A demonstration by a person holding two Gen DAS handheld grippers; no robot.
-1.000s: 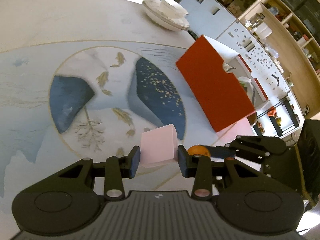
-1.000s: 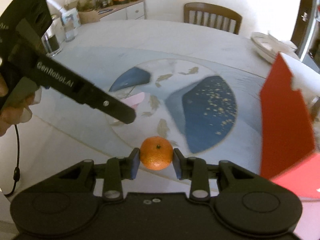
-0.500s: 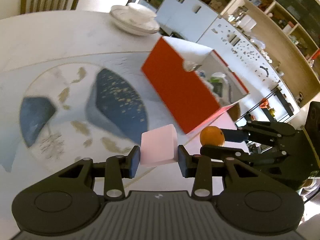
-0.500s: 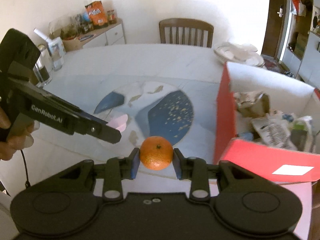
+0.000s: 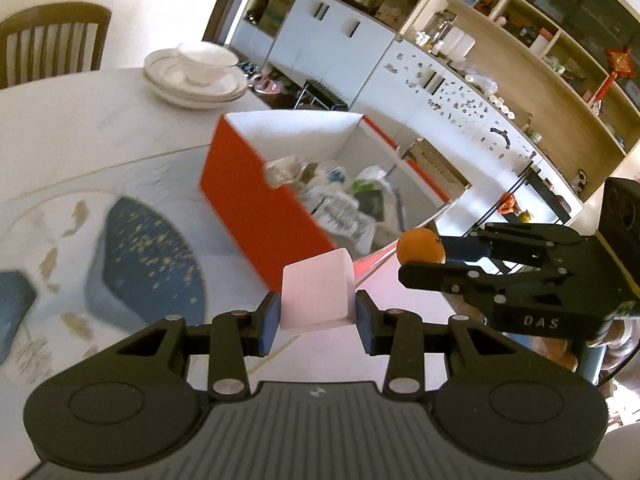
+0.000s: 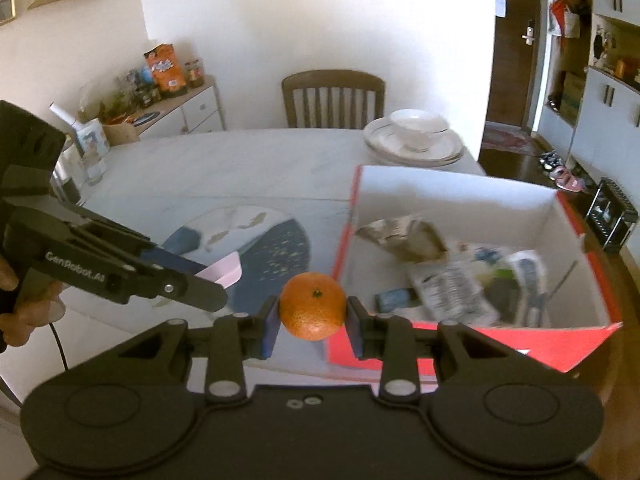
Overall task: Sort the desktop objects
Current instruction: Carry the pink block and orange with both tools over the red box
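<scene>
My left gripper is shut on a pale pink block, held in the air just short of the red box. My right gripper is shut on an orange, level with the box's near left corner. The red box is open, white inside, with several wrappers and papers in it. From the left wrist view the orange and right gripper hang to the right of the block. In the right wrist view the left gripper with the pink block is at the left.
A stack of white plates with a bowl stands behind the box near the table's far edge. A wooden chair is beyond. The round table has a blue painted centre. A hand holds the left gripper's handle.
Both grippers have risen and moved toward the red box with their objects still held. The box's inside has come into view in both wrist views.
</scene>
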